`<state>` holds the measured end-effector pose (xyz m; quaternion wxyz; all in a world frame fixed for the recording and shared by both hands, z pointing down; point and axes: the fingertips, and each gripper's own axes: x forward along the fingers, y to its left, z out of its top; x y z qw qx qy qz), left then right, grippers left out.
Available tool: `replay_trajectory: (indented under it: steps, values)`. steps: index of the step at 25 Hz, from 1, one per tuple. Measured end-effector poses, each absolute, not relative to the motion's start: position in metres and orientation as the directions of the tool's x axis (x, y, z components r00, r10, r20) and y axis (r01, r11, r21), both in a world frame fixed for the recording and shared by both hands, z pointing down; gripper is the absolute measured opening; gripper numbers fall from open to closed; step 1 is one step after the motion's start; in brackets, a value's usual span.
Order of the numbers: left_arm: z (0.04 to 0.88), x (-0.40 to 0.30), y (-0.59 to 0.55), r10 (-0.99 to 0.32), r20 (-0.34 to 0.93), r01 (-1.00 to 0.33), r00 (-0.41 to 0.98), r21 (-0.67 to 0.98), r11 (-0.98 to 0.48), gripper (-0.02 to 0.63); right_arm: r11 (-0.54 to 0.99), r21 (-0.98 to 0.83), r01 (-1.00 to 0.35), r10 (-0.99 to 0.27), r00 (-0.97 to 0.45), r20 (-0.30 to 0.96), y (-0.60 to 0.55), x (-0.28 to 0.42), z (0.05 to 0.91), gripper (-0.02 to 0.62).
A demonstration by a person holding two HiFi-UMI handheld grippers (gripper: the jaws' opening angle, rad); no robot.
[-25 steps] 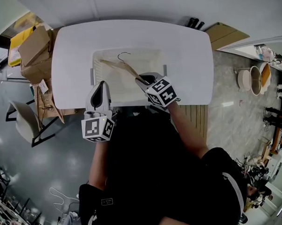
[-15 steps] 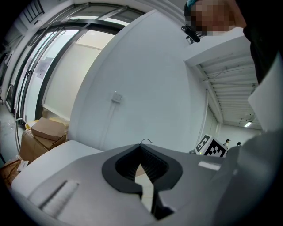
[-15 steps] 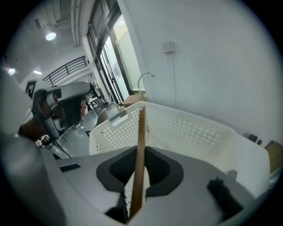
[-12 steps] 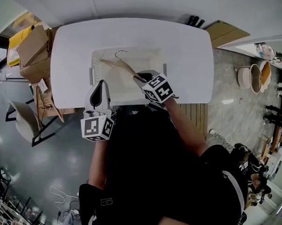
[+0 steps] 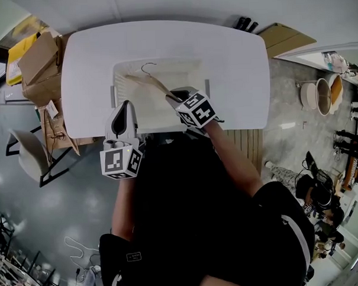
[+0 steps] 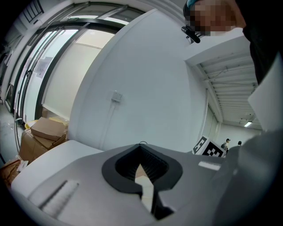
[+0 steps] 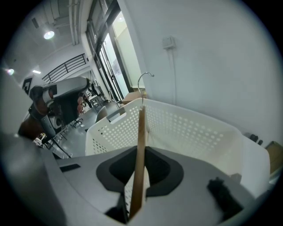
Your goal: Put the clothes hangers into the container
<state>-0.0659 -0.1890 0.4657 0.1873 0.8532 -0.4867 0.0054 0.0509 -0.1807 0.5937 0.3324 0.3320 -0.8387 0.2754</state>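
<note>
Head view has you standing at a white table (image 5: 235, 66) with a white perforated basket (image 5: 193, 63) on it, straight ahead of you. Your right gripper (image 5: 176, 100) reaches over the basket's near right part, pointing downward, and its jaws are clamped on one end of a wooden hanger (image 5: 152, 82). From that grip the hanger runs diagonally across the basket's opening toward the far left corner, where its metal hook (image 5: 145, 66) shows just inside the far rim.

In the right gripper view the hanger (image 7: 140, 132) stands edge-on between the two pads of your right gripper (image 7: 139, 154). It rises past the basket's far wall (image 7: 190, 128), with the hook (image 7: 143, 78) above the rim. So you are holding the hanger up over the basket; it is not lying in it.

Your left gripper (image 5: 125, 104) hangs roughly level at the basket's near left corner, clear of the hanger. In the left gripper view its tips (image 6: 141, 148) meet, and nothing is caught between them.

Cardboard boxes (image 5: 39, 59) are stacked on the floor to the left of the table, and a chair (image 5: 31, 153) stands nearer to you on that side.
</note>
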Motion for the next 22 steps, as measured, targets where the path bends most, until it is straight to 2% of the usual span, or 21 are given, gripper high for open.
replay_trajectory:
  steps: [11,22]
  values:
    - [0.465,-0.059,-0.192,-0.827,0.189,-0.83,0.53,0.314,-0.46,0.003,0.585,-0.289,-0.758,-0.376,-0.569,0.731,-0.189,0.065,0.598,0.061]
    - [0.465,-0.061,-0.187,-0.83,0.187,-0.832,0.526,0.313,-0.458,0.003,0.602,-0.223,-0.767,-0.389,-0.525,0.757,-0.194,0.068,0.6,0.074]
